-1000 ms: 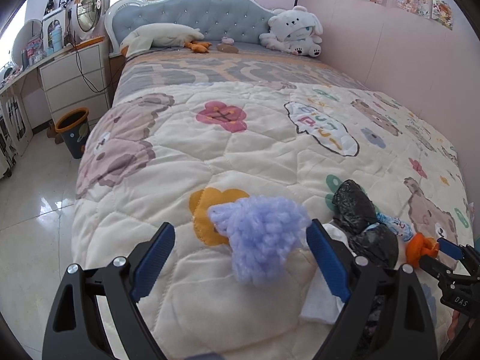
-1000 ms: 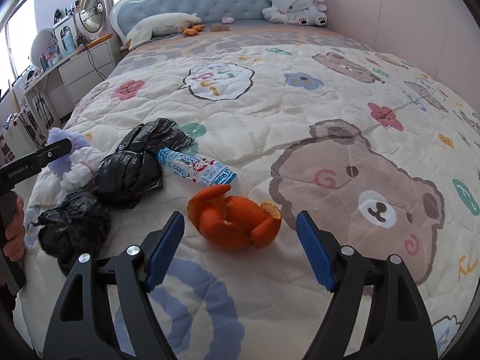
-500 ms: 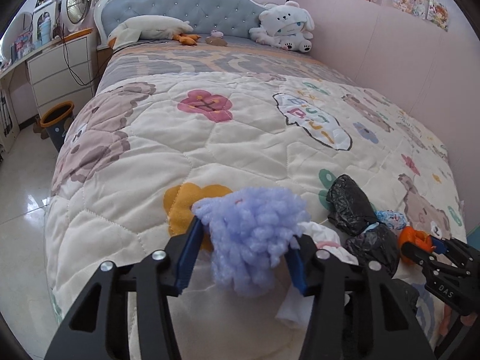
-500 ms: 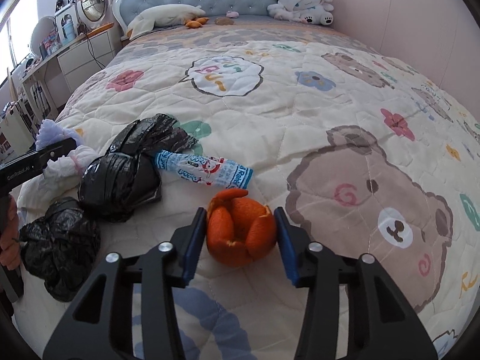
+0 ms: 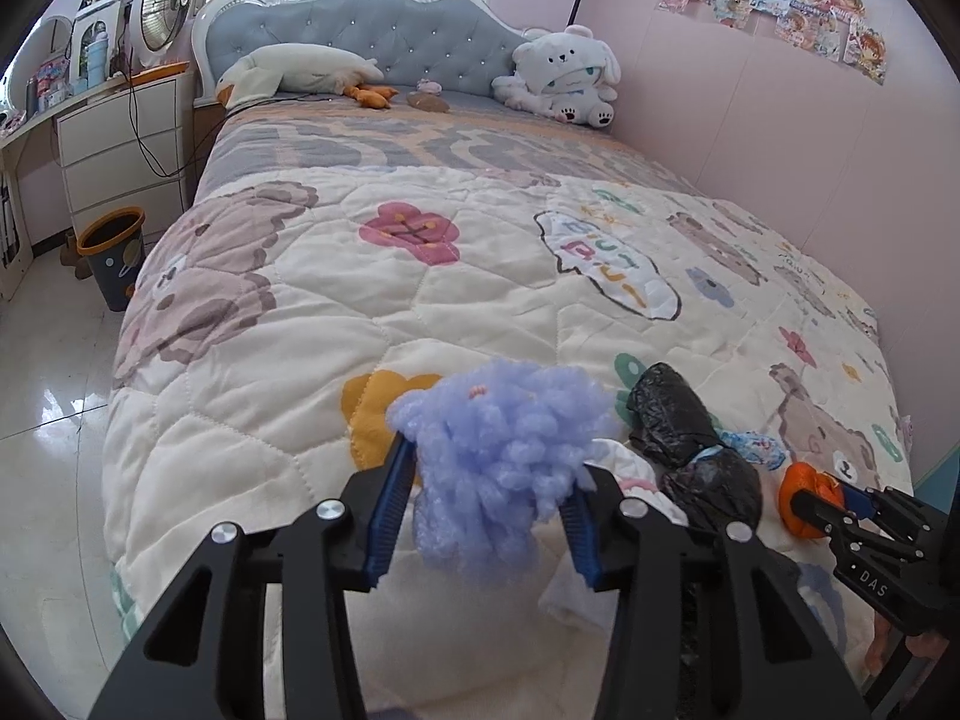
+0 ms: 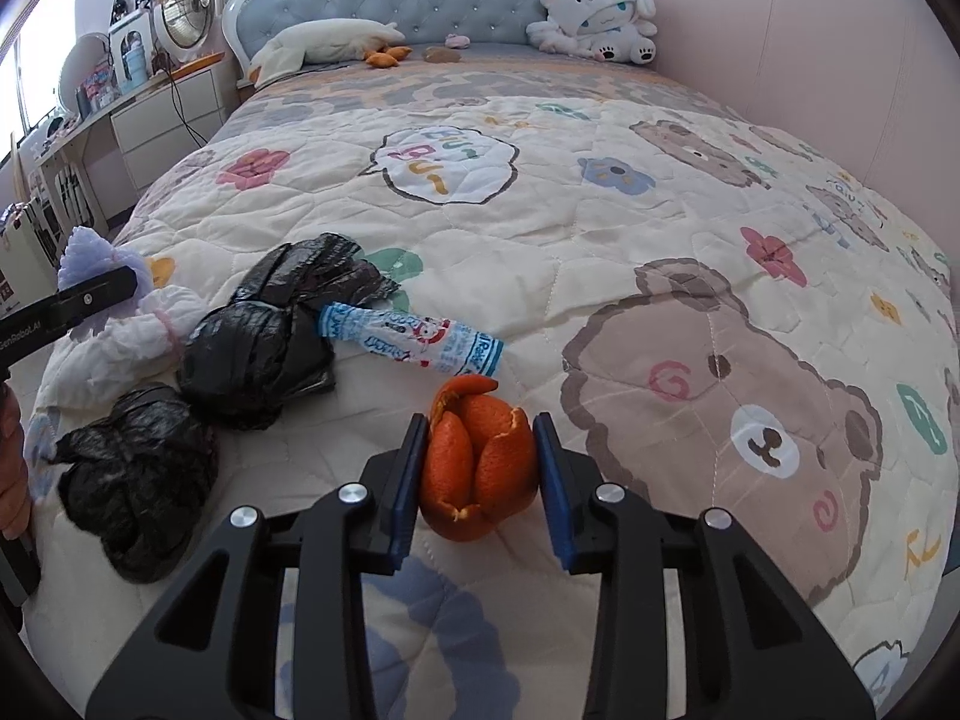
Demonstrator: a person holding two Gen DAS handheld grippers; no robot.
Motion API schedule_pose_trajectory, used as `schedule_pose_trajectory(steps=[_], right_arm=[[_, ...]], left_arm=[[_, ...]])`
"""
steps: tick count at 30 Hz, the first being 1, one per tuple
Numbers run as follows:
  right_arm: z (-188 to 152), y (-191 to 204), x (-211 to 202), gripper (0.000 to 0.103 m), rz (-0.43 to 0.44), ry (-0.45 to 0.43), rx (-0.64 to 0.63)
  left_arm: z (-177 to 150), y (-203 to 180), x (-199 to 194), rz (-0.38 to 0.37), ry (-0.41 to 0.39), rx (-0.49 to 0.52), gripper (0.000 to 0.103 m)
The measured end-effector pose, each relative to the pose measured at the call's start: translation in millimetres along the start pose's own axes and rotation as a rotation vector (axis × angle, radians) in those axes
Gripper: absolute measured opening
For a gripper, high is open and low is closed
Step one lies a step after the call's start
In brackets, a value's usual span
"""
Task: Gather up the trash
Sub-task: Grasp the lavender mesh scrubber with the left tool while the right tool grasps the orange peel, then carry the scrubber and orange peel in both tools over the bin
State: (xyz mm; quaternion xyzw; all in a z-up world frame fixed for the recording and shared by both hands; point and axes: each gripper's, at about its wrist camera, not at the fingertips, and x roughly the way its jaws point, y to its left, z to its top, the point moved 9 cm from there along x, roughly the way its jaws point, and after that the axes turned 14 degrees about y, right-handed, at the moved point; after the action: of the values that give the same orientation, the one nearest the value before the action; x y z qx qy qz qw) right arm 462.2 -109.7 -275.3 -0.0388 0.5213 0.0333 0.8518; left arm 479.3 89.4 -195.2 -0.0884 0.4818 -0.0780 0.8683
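Note:
A purple fluffy tuft [image 5: 510, 426] lies on the quilt near the bed's foot. My left gripper [image 5: 495, 462] has its blue pads pressed into both sides of the tuft, and its jaws are closing. An orange peel [image 6: 480, 468] sits between the pads of my right gripper [image 6: 480, 420], which squeeze it as the jaws close. In the left wrist view the peel [image 5: 801, 489] shows at the far right, held by the right gripper [image 5: 840, 501]. Two crumpled black bags [image 6: 258, 348] [image 6: 132, 474], a blue-and-white wrapper [image 6: 414, 336] and a white tissue [image 6: 132, 330] lie between the grippers.
A dark bin with an orange rim [image 5: 111, 252] stands on the shiny floor left of the bed, below white drawers [image 5: 120, 162]. Pillow and plush toy [image 5: 570, 78] rest at the headboard. A pink wall runs along the bed's right side. A hand [image 6: 12, 468] shows at the left.
Both grippers went from wide open to closed on their things: the left on the purple tuft, the right on the orange peel. The peel's flaps are now pushed upright and together.

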Motion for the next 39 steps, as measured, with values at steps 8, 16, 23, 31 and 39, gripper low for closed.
schedule_pose_trajectory(steps=[8, 16, 23, 31, 39], right_arm=[[-6.2, 1.5, -24.3, 0.033, 0.013, -0.03, 0.004], [-13.5, 1.4, -57.7, 0.033, 0.029, -0.075, 0.01], [-21.2, -3.2, -85.7, 0.033, 0.041, -0.11, 0.022], [-29.3, -10.7, -120.7, 0.033, 0.051, -0.156, 0.039], [-43.7, -19.0, -151.4, 0.034, 0.066, -0.19, 0.05]], left_arm=[[-5.0, -3.4, -26.7, -0.001, -0.027, 0.02, 0.043], [-9.6, -1.0, -58.5, -0.011, -0.057, 0.012, 0.043], [-10.2, 5.8, -87.7, -0.016, -0.086, -0.002, 0.043], [-7.4, 17.2, -123.7, -0.005, -0.129, -0.034, 0.043], [-13.4, 15.6, -154.2, 0.015, -0.156, -0.027, 0.043]])
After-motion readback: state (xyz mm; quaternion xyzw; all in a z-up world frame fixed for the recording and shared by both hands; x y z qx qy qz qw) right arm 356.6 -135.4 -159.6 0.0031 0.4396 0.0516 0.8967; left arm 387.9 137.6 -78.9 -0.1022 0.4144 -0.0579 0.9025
